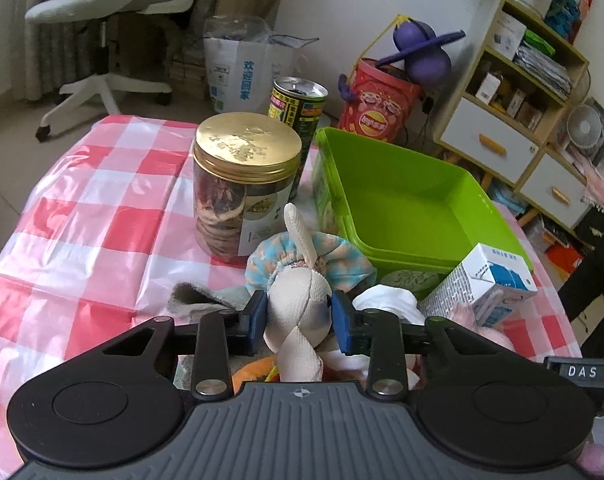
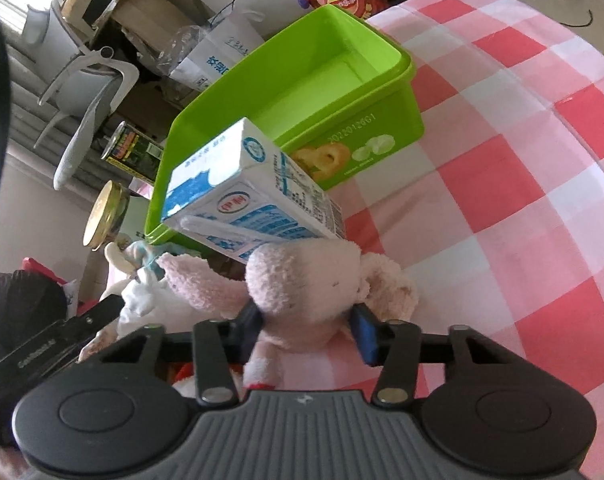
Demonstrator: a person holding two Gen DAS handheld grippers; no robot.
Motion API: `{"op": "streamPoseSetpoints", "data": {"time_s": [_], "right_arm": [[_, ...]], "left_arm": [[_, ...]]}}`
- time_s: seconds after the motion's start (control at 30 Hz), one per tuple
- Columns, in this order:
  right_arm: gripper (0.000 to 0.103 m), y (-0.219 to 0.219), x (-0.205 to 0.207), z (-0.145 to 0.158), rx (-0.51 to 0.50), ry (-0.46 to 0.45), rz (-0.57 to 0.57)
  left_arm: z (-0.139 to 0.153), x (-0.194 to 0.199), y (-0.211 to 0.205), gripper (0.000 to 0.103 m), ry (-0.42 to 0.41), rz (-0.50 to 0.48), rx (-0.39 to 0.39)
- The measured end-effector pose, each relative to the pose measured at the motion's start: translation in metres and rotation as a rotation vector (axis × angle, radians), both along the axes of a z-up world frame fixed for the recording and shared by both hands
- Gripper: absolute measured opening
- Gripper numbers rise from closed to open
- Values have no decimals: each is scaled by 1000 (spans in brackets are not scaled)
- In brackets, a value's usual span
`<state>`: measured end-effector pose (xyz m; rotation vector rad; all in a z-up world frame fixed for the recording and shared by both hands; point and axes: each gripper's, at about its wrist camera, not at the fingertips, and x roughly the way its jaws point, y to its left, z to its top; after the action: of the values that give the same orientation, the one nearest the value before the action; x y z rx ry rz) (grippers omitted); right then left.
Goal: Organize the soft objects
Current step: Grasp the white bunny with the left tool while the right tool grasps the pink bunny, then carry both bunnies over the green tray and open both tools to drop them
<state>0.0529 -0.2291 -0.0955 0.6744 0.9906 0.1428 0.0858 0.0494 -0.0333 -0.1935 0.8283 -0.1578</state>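
My left gripper (image 1: 298,320) is shut on a cream knit doll (image 1: 298,304), its blue pads pressing the round head from both sides. The doll wears a blue-and-pink flowered cap (image 1: 278,256) and lies on a heap of soft things. In the right wrist view my right gripper (image 2: 308,326) is shut on a pink plush toy (image 2: 306,280) that lies on the checked cloth. A green plastic box (image 1: 402,200) (image 2: 326,92) stands empty just beyond both toys. A milk carton (image 1: 486,284) (image 2: 254,196) leans against the box, right over the pink toy.
A gold-lidded jar (image 1: 242,184) and a dark drink can (image 1: 298,108) stand left of the box on the red-and-white checked cloth (image 1: 82,200). A grey sock (image 1: 198,300) and white fabric (image 1: 386,300) lie by the doll. Office chair, paper bag and shelves stand past the table.
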Motion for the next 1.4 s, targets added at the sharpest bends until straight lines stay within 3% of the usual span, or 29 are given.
{"op": "streamPoseSetpoints", "data": {"time_s": [0.37, 0.8, 1.1, 1.4], "right_arm": [[18, -7, -17, 32, -24, -37, 25], [18, -33, -45, 91, -17, -193, -67], [18, -43, -18, 120, -35, -265, -150], [18, -45, 20, 107, -55, -264, -190]], "left_arm": [[21, -11, 1, 28, -37, 18, -33], [63, -20, 1, 25, -136, 8, -117], [94, -5, -14, 24, -213, -31, -168], [95, 23, -40, 24, -237, -84, -179]]}}
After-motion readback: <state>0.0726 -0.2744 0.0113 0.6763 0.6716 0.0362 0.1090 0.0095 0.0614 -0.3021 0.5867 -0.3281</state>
